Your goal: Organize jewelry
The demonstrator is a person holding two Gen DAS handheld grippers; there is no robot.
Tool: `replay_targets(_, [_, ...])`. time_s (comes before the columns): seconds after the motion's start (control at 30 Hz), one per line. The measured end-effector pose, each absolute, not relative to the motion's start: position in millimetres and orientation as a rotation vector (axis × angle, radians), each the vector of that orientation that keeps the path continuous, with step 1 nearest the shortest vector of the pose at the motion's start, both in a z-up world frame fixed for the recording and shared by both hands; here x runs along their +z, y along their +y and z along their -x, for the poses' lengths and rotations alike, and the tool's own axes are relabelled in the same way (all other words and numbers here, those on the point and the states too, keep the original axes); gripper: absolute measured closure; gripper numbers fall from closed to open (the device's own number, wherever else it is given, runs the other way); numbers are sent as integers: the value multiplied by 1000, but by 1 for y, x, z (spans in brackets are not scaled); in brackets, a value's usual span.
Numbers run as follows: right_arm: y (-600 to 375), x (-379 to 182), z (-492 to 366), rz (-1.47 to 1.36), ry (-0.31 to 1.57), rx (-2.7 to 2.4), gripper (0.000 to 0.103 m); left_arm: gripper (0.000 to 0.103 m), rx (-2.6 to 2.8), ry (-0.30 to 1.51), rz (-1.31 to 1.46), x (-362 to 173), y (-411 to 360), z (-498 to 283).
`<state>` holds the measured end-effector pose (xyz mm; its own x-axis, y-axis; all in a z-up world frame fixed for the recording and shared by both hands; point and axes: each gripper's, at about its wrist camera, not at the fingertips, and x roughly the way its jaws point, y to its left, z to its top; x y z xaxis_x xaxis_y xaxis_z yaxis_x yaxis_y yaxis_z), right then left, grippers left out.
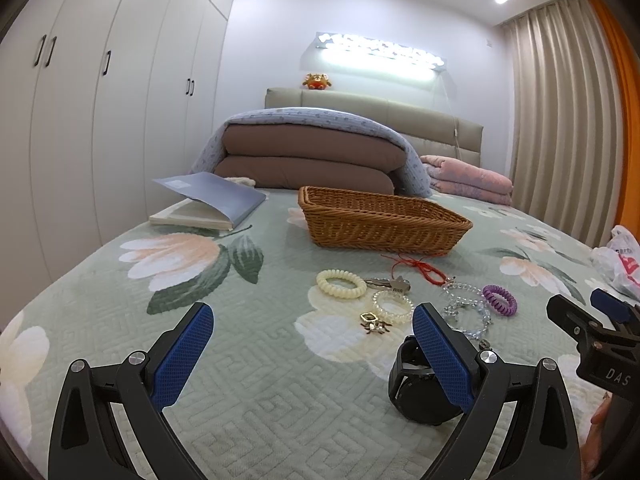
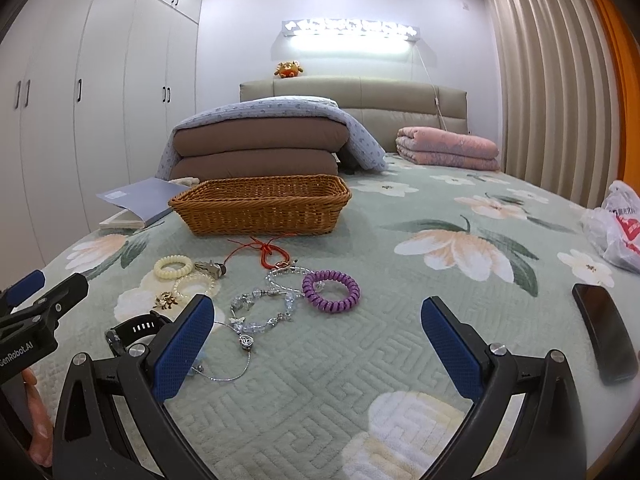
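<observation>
The bed [image 2: 360, 380] carries everything. Ahead of both tongs stand folded quilts [image 2: 260, 148], then the wicker basket [image 2: 260, 208] with a book [image 1: 208, 204] to its left. A phone [image 2: 604, 336] lies right of the right tongs [image 2: 316, 344]. Both the left tongs [image 1: 312, 356] and the right are released, grasping nothing. The jewelry lies between tongs and basket: black watch [image 1: 420, 392] touching the left tongs' right finger, purple coil [image 2: 331, 286], cream coil [image 1: 341, 283], crystal bracelet [image 2: 260, 308].

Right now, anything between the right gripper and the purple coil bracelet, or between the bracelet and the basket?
Nothing visible blocks the right gripper: it is open, with bare bedspread up to the purple coil bracelet. Toward the wicker basket, the red cord lies on the bed in front of the basket wall, low and flat, so a lifted carry should clear it.
</observation>
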<state>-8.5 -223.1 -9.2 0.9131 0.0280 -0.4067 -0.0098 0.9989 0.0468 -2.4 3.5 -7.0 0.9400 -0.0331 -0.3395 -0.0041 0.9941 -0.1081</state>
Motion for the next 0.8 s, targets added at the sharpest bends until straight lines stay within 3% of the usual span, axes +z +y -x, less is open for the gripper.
replay_targets(0.8, [-221, -11, 6, -34, 437, 15, 0, 3, -11, 344, 84, -7, 1, 2])
